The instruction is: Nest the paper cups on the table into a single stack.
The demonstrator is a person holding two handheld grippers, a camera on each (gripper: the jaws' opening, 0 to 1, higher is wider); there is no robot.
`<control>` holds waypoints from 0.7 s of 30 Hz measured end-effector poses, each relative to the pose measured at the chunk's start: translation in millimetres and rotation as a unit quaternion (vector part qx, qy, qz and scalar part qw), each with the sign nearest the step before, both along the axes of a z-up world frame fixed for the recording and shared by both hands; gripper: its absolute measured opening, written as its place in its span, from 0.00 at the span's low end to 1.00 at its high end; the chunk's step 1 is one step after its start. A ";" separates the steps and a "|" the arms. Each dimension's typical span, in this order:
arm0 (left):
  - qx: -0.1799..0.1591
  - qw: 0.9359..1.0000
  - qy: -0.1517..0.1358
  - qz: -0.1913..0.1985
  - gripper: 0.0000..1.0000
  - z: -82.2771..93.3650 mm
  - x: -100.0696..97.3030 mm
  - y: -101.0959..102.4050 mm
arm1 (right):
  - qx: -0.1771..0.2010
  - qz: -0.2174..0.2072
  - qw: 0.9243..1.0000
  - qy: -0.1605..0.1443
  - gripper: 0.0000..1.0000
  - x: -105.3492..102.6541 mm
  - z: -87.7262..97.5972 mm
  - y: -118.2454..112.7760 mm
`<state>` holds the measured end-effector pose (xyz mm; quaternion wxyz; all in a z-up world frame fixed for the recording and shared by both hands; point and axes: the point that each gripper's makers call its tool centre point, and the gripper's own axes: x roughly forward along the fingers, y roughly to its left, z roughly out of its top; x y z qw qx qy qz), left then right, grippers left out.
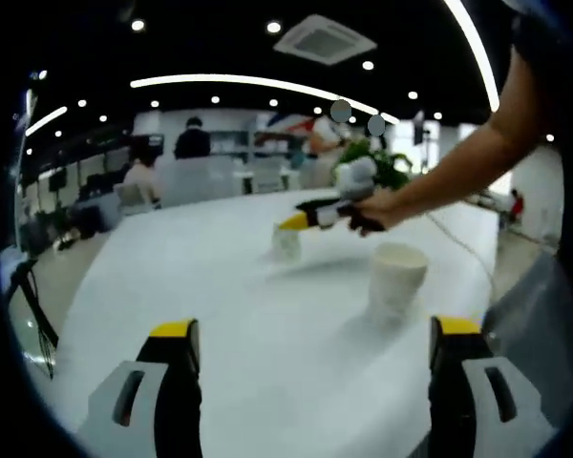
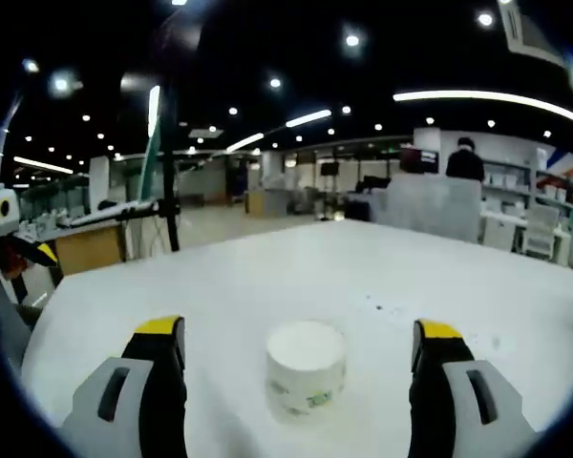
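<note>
A white paper cup (image 1: 396,277) stands upright on the white table (image 1: 220,286), ahead of my left gripper (image 1: 315,334) and slightly right of it. The left jaws are open with nothing between them. Farther off, a smaller cup (image 1: 286,243) sits just under the yellow tips of my right gripper (image 1: 291,223), which a person's hand (image 1: 377,208) holds. In the right gripper view that cup (image 2: 306,370), white with a green print, sits on the table between the wide-apart jaws of the right gripper (image 2: 301,334), untouched by either jaw.
A potted plant (image 1: 377,167) and a cable (image 1: 458,243) lie at the table's far right. Seated people (image 1: 191,141) and desks are beyond the table. A tripod (image 1: 33,296) stands off the left edge. A pole (image 2: 167,191) rises past the far edge.
</note>
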<state>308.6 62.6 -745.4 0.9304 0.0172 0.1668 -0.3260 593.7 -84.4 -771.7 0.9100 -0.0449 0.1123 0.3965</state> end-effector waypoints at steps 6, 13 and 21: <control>0.007 1.000 0.008 -0.010 1.00 -5.2 -3.1 -4.1 | -0.008 -0.012 1.000 0.014 0.83 7.6 -17.7 -0.9; 0.008 1.000 0.013 0.002 1.00 -7.4 -1.4 1.4 | -0.028 -0.005 0.999 0.031 0.53 3.2 -35.4 1.9; 0.015 1.000 0.020 -0.015 0.99 -11.7 -5.2 -4.9 | -0.039 0.006 0.998 0.040 0.38 5.7 -37.3 4.4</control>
